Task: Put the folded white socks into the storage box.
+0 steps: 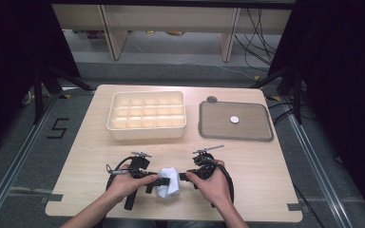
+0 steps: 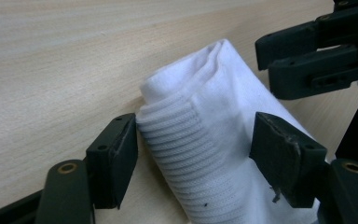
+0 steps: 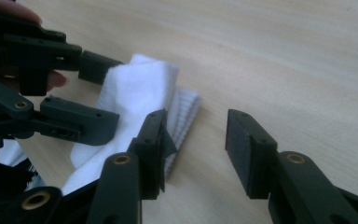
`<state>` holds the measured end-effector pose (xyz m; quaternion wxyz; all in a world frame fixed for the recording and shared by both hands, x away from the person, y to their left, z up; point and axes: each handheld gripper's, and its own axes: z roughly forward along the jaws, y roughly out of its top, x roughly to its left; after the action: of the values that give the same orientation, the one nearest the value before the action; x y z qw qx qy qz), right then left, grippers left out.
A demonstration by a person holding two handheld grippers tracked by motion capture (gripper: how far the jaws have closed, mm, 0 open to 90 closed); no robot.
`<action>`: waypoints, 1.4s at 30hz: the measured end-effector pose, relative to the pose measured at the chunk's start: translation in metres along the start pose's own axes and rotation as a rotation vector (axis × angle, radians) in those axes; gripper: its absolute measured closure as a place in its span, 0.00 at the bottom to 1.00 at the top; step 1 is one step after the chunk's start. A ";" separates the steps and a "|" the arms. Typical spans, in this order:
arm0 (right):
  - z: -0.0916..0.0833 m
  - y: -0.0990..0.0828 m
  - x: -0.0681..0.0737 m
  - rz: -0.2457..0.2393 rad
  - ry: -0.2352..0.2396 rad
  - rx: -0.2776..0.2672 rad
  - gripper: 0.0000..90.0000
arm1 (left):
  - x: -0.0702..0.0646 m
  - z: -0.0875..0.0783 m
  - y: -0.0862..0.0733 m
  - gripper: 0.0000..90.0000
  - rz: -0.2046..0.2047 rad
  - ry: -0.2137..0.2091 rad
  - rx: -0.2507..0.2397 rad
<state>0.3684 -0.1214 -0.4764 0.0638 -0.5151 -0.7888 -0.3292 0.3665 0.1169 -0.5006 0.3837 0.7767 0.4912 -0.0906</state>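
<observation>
A white folded sock (image 1: 169, 182) with a ribbed cuff lies on the wooden table near its front edge, between the two grippers. In the left gripper view the sock (image 2: 214, 107) fills the gap of my left gripper (image 2: 196, 140), and both pads press its sides. My left gripper (image 1: 158, 182) reaches in from the sock's left. My right gripper (image 1: 183, 176) comes from the right. In the right gripper view my right gripper (image 3: 196, 135) stands open over bare wood, its left jaw beside the sock (image 3: 140, 88). The left gripper (image 3: 105, 93) clasps the sock's far end there.
A cream box (image 1: 147, 129) with several compartments stands at the back left. A grey tray (image 1: 218, 124) at the back right holds a small white disc (image 1: 235, 119). A small dark round object (image 1: 212, 99) lies behind the tray. Bare wood lies between these and the grippers.
</observation>
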 end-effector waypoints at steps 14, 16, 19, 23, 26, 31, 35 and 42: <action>0.013 -0.005 0.004 -0.038 -0.021 0.077 0.79 | -0.002 0.004 -0.002 0.35 -0.007 -0.009 0.009; 0.013 -0.004 0.004 -0.054 -0.017 0.072 0.79 | -0.002 0.005 -0.002 0.36 -0.012 -0.011 0.009; 0.013 -0.004 0.005 -0.045 -0.014 0.075 0.79 | -0.002 0.005 -0.002 0.38 -0.015 -0.011 0.008; 0.014 -0.004 0.006 -0.056 -0.012 0.076 0.80 | -0.001 0.006 -0.002 0.44 -0.013 -0.012 0.003; 0.014 -0.004 0.007 -0.039 -0.024 0.088 0.80 | -0.001 0.006 -0.003 0.49 -0.012 -0.017 -0.002; 0.015 -0.004 0.008 -0.040 -0.021 0.085 0.80 | -0.001 0.006 -0.004 0.60 0.007 -0.025 -0.016; 0.015 -0.004 0.009 -0.042 -0.013 0.083 0.80 | -0.001 0.005 -0.004 0.68 0.020 -0.034 -0.028; 0.017 -0.004 0.006 -0.109 -0.002 0.054 0.80 | -0.001 0.005 -0.006 0.76 0.060 -0.050 -0.048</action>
<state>0.3665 -0.1080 -0.4889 0.0587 -0.4700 -0.8243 -0.3103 0.3624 0.1136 -0.5066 0.4168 0.7792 0.4600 -0.0866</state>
